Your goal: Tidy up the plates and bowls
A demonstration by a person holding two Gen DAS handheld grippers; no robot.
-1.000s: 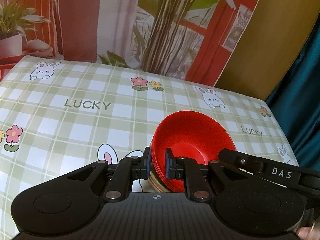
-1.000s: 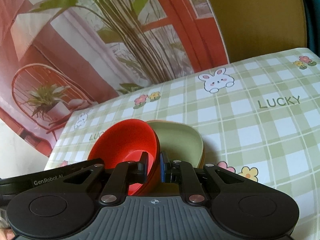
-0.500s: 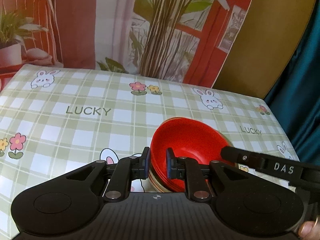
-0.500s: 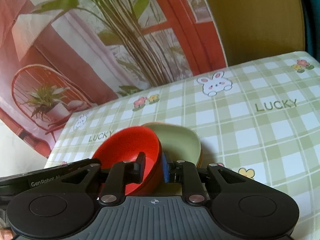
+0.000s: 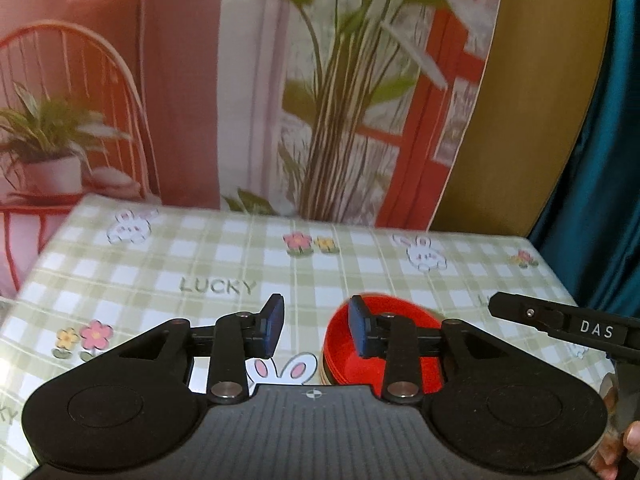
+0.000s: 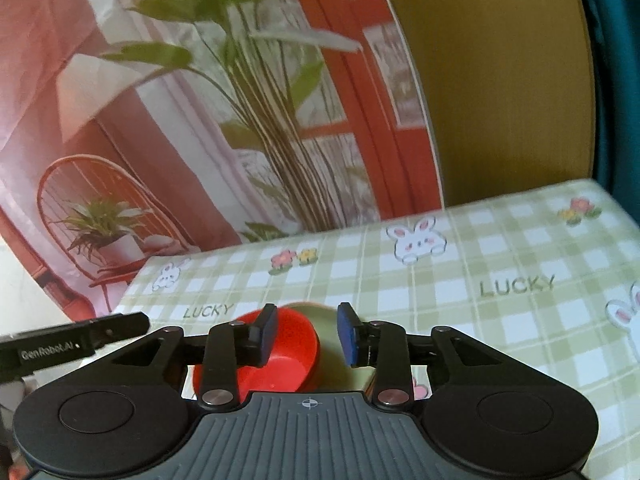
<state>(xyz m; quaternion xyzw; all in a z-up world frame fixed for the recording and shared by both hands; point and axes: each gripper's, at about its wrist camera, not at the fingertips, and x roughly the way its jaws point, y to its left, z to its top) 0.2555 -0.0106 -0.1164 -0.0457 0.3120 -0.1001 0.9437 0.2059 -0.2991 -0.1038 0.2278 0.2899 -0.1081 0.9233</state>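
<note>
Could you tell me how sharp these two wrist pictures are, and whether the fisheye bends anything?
Left wrist view: the backdrop and tablecloth print are smeared, while the left gripper is crisp. Right wrist view: backdrop leaves are soft, the right gripper and red bowl sharper. Both views bow the table edges and darken the corners.

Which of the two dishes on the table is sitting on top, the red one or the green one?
The red bowl. It rests in the pale green dish, whose rim shows only on its right.
</note>
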